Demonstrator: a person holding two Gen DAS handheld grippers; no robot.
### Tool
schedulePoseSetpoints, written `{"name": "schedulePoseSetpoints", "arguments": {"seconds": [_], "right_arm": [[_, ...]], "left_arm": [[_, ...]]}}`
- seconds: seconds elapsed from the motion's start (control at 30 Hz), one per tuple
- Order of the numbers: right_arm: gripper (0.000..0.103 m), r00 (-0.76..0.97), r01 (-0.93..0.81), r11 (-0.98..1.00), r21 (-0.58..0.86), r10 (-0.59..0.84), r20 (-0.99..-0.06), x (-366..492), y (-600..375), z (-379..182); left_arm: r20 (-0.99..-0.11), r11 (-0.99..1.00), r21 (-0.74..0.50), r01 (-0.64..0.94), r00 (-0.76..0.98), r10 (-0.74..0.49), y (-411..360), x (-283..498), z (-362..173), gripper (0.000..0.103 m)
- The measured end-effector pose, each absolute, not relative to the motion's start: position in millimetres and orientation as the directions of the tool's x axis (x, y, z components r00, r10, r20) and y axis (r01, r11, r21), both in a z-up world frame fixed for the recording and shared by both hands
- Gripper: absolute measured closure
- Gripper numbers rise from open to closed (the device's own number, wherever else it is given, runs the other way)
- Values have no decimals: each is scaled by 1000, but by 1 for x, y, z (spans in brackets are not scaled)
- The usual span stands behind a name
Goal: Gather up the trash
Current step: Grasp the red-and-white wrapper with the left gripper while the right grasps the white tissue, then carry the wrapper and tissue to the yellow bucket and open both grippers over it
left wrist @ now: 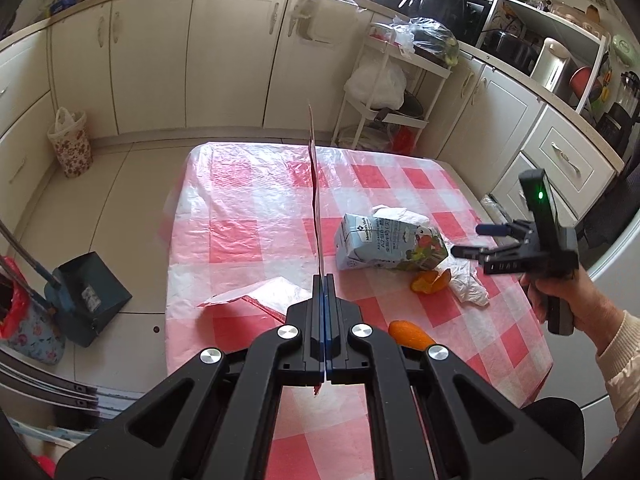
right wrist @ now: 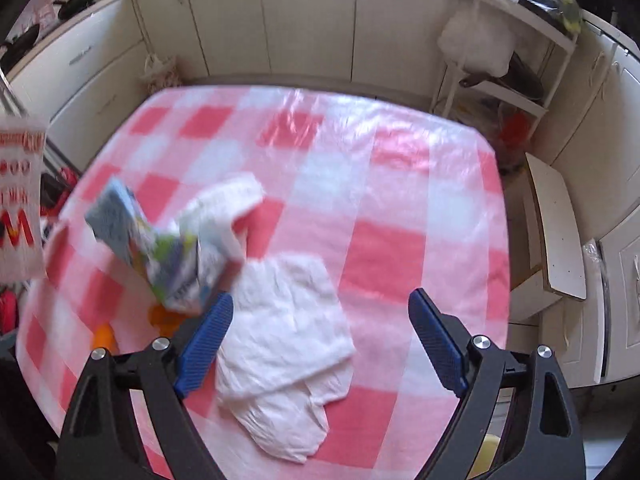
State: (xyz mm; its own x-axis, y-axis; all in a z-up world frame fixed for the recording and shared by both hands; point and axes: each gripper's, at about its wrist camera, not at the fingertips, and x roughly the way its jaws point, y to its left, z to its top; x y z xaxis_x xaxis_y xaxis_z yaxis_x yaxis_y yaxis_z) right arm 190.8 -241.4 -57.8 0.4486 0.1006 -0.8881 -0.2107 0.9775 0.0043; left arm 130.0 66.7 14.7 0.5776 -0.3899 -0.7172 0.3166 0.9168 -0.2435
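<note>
The left gripper (left wrist: 325, 280) is pressed together on the edge of a thin plastic bag (left wrist: 314, 184), seen edge-on there but as printed film (right wrist: 20, 208) in the right wrist view. The right gripper (right wrist: 320, 336), jaws spread with nothing gripped, hangs over a crumpled white tissue (right wrist: 280, 320) beside a milk carton (left wrist: 384, 246) and orange peel (left wrist: 430, 282). The far half of the glossy checked tablecloth (left wrist: 248, 200) lies bare.

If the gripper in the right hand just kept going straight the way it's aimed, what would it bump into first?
Most likely the crumpled white tissue lying on the checked tablecloth. The right gripper stands open and angled down, with the tissue between its blue fingers. The milk carton sits off to one side. Depth is hard to judge.
</note>
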Motion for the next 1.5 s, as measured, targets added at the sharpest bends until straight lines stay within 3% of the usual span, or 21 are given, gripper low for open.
{"name": "schedulePoseSetpoints", "arguments": {"seconds": [0.07,0.1,0.13,0.27,0.3,0.83,1.23,1.5], "right_arm": [[20,453,-236,972,-25,87,-887,182,-232,-68],[30,459,-250,967,-46,77,-885,177,-227,-73],[31,488,-251,967,-39,91,-868,170,-225,-73],[83,508,-232,973,7,127,-852,152,-228,-66],[90,509,-224,974,20,134,-850,148,-235,-66],[94,661,-22,892,452,352,-663,0,-325,-33],[94,800,105,875,472,207,-563,-96,-399,2],[94,833,194,867,459,101,-545,-138,-442,-3]], "left_arm": [[-722,918,-241,316,574,-387,64,131,13,102],[-723,918,-239,317,573,-386,63,131,13,102],[-724,918,-236,318,572,-384,63,132,12,102],[-725,920,-231,316,575,-380,61,132,12,102],[-723,920,-232,316,577,-380,61,132,12,102],[-581,851,-156,502,650,-490,5,81,58,102],[-512,633,-310,709,437,-740,-115,7,100,102],[-554,481,-331,812,246,-795,-236,-33,103,102]]}}
